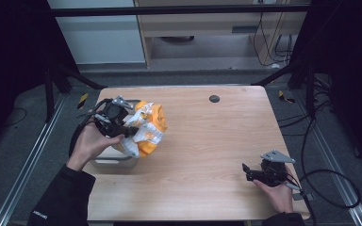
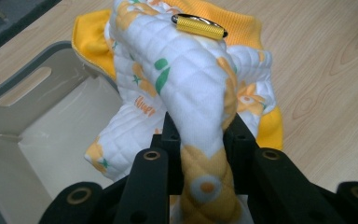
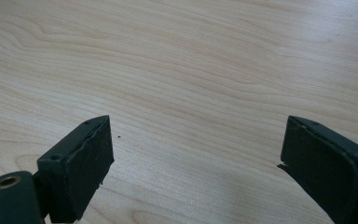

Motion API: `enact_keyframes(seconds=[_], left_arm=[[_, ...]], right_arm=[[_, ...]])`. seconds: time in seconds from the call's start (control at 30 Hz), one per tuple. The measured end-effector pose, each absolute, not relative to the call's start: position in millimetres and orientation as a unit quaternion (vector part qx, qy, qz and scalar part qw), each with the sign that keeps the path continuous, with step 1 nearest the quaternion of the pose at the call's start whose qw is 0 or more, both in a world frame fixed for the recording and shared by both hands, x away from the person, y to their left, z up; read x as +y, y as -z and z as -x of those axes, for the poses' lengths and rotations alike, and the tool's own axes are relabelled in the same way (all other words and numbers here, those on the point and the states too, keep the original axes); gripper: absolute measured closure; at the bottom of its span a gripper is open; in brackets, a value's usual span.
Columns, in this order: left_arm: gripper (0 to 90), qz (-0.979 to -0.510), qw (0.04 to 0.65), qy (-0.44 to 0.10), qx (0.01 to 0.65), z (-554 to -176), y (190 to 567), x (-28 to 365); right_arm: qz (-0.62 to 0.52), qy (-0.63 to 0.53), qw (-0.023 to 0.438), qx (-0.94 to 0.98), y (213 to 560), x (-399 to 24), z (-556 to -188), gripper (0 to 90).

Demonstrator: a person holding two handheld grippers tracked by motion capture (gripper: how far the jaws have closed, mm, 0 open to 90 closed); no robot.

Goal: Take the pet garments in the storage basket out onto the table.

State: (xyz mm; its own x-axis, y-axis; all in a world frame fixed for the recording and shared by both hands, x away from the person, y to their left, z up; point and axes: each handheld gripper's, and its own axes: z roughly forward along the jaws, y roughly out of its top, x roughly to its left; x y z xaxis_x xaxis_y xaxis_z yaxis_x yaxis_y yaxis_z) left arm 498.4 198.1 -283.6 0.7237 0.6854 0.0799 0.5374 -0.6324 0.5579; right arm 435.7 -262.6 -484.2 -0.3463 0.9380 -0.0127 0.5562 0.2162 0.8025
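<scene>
Left gripper: its fingers are clamped on a fold of the quilted cloth, which rises between them and spreads out ahead.
Left gripper, high view: held in the left hand at the left side of the bench, fingers pointing toward the cloth bundle.
Quilted cloth: white, padded, printed with orange flowers, green leaves and small stars, with a yellow-orange lining or edge showing behind and to the right of the fingers.
Cloth, high view: bunched up just ahead of the left fingers, lifted above the bin's far right corner.
Yellow clip: a ribbed yellow cylinder on a metal ring, resting on top of the cloth, well ahead of the left fingers.
Bin: grey, open-topped, with a slotted handle in its wall, lying to the left of and below the left fingers; part of the cloth hangs over its rim.
Bin, high view: below the left hand, near the bench's front left.
Right gripper: its fingers stand wide apart with nothing between them, bare wood ahead.
Right gripper, high view: held in the right hand near the front right of the bench, well apart from the cloth.
</scene>
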Motion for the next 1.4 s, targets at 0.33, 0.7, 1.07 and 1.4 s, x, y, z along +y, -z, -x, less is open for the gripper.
enact_keyframes(seconds=[0.33, 0.7, 1.07, 1.4], left_arm=[[73.8, -0.902, 0.257, -0.131, 0.320, -497.8, 294.5, 173.8], [73.8, -0.915, 0.248, -0.117, 0.297, -500.3, 311.0, 149.9], [73.8, -0.920, 0.251, -0.105, 0.284, -500.9, 323.0, 132.0], [73.8, -0.926, 0.247, -0.092, 0.270, -499.8, 339.3, 117.3]], right_arm=[[-0.505, -0.366, 0.268, 0.735, 484.2, -263.6, -436.1, 9.2], [-0.504, -0.369, 0.270, 0.733, 483.5, -264.4, -435.7, 9.9], [-0.507, -0.369, 0.269, 0.731, 482.6, -264.9, -435.0, 10.4], [-0.506, -0.366, 0.272, 0.732, 482.6, -265.5, -435.2, 10.4]])
